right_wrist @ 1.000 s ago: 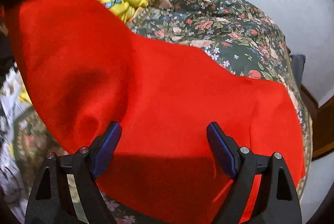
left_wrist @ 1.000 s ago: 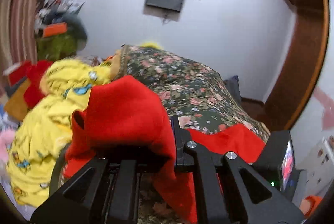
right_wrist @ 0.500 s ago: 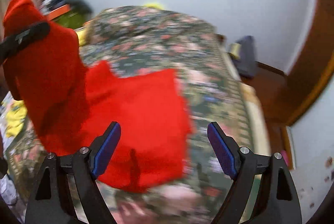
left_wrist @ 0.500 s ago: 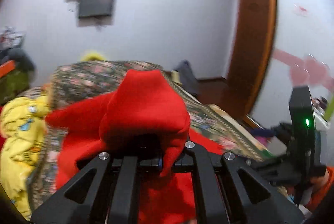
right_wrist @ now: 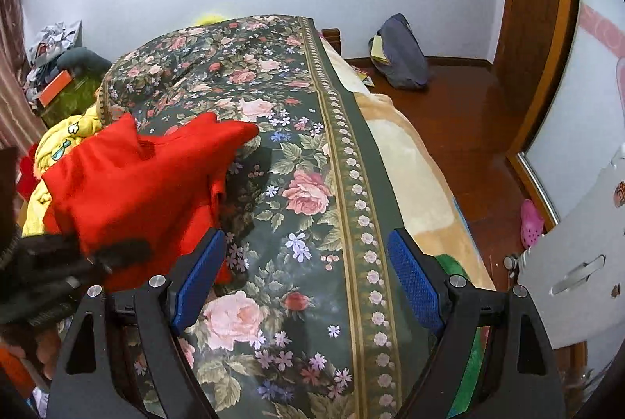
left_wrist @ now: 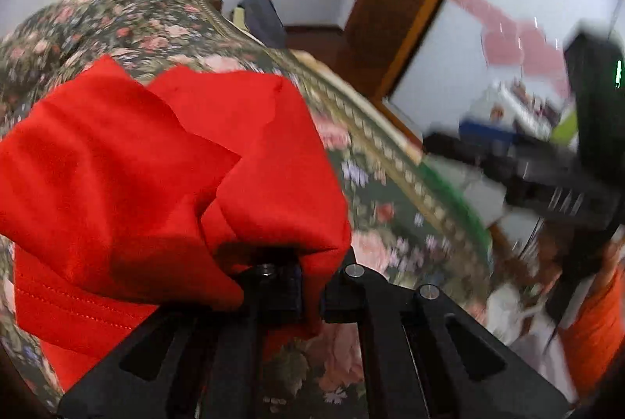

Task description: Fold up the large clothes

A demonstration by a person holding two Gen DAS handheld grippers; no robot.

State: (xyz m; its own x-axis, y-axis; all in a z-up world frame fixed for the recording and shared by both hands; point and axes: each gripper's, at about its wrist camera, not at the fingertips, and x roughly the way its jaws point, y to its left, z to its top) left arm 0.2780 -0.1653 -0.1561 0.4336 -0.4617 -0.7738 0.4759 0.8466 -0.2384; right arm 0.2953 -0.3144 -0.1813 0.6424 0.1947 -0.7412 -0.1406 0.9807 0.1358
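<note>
Red garment (left_wrist: 164, 169), bunched on the floral bedspread (right_wrist: 312, 184): my left tongs (left_wrist: 308, 286) clamp a fold to carry it across; right tongs (right_wrist: 304, 286) gape empty over bare bedspread, ready to take a corner.

Left tool (left_wrist: 310, 286) clamped on red garment (left_wrist: 164, 176), floral bedspread (left_wrist: 390, 223) beneath

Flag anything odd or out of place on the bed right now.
The red garment is bunched in a lump at the bedspread's left side, not spread flat, with one edge pinched in the left hand-held gripper. The right hand-held gripper is open and holds nothing. No spill or damage shows.
</note>
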